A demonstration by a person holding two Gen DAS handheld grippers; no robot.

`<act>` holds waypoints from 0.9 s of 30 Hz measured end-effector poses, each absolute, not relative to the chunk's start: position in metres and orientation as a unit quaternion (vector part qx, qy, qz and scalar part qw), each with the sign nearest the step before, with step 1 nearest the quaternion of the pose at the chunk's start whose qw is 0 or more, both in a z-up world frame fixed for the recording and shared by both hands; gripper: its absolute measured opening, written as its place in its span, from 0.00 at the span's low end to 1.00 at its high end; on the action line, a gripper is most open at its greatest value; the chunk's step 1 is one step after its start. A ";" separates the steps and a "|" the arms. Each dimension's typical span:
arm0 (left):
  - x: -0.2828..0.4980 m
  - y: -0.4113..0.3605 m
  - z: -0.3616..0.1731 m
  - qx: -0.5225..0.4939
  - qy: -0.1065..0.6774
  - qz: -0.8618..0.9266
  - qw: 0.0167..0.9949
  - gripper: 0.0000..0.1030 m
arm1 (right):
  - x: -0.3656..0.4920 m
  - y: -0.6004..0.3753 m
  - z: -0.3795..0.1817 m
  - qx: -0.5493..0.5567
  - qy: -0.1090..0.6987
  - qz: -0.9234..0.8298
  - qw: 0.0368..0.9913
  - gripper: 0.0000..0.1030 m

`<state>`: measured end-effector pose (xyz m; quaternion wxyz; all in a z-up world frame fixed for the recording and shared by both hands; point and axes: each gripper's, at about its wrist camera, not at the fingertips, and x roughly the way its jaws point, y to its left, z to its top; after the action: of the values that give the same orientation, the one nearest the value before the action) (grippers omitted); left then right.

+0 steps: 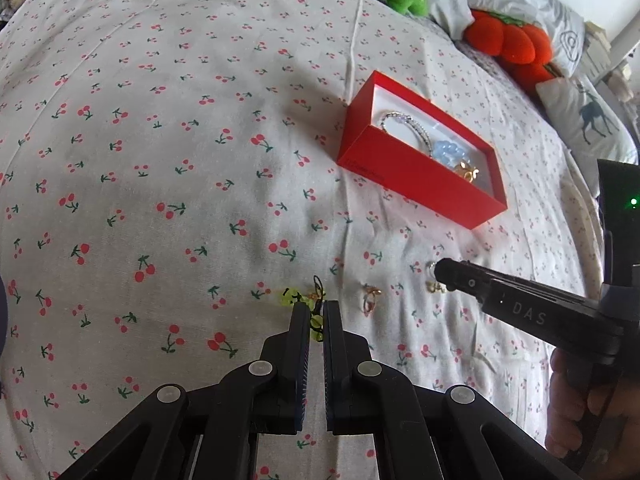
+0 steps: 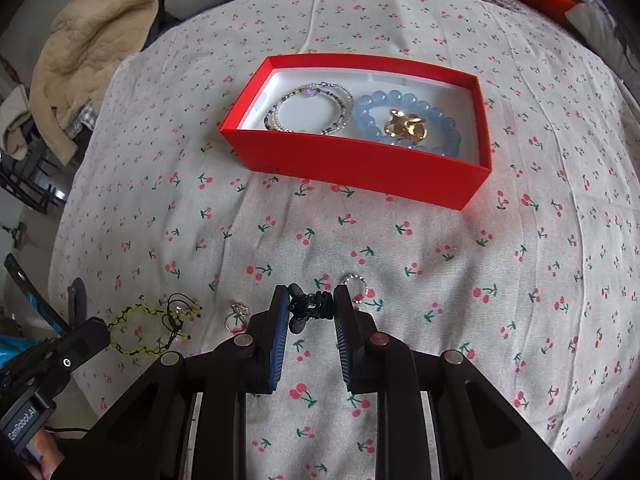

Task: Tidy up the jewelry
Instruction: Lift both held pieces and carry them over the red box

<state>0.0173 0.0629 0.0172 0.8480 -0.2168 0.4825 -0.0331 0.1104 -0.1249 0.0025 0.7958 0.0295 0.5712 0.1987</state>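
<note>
Item: small black clip (image 2: 310, 307), clamped between the pads of the right gripper (image 2: 311, 310), held near the red box (image 2: 360, 168)'s front wall. Left gripper (image 1: 316, 322): closed, over the yellow-green bracelet (image 2: 150, 330). Advised: clip to be carried level over the box rim, released low.

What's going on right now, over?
Right gripper shut on black clip. Left gripper shut at yellow bracelet. Red box ahead, path clear.

Left wrist view: steep look down along its fingers, close over the cherry-print bedspread (image 1: 168, 152); red box (image 1: 416, 184) ahead to the right. Right wrist view: similarly steep, box (image 2: 360, 172) straight ahead, apparently nearer. Both share box and bedspread; edges distorted.
</note>
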 end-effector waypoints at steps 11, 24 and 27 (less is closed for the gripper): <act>0.034 0.037 0.058 -0.214 0.456 -0.066 0.862 0.01 | 0.105 -0.167 0.039 0.063 0.544 0.209 0.810 0.23; 0.088 -0.009 0.097 -0.159 0.446 -0.080 0.877 0.01 | 0.133 -0.188 0.050 0.097 0.520 0.192 0.826 0.23; 0.108 -0.020 0.105 -0.148 0.443 -0.089 0.880 0.01 | 0.143 -0.193 0.051 0.093 0.507 0.185 0.837 0.23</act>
<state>0.1079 -0.0200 0.1046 0.8799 -0.1479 0.4427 -0.0891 0.1435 -0.1926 0.0507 0.8367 0.0926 0.5071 0.1853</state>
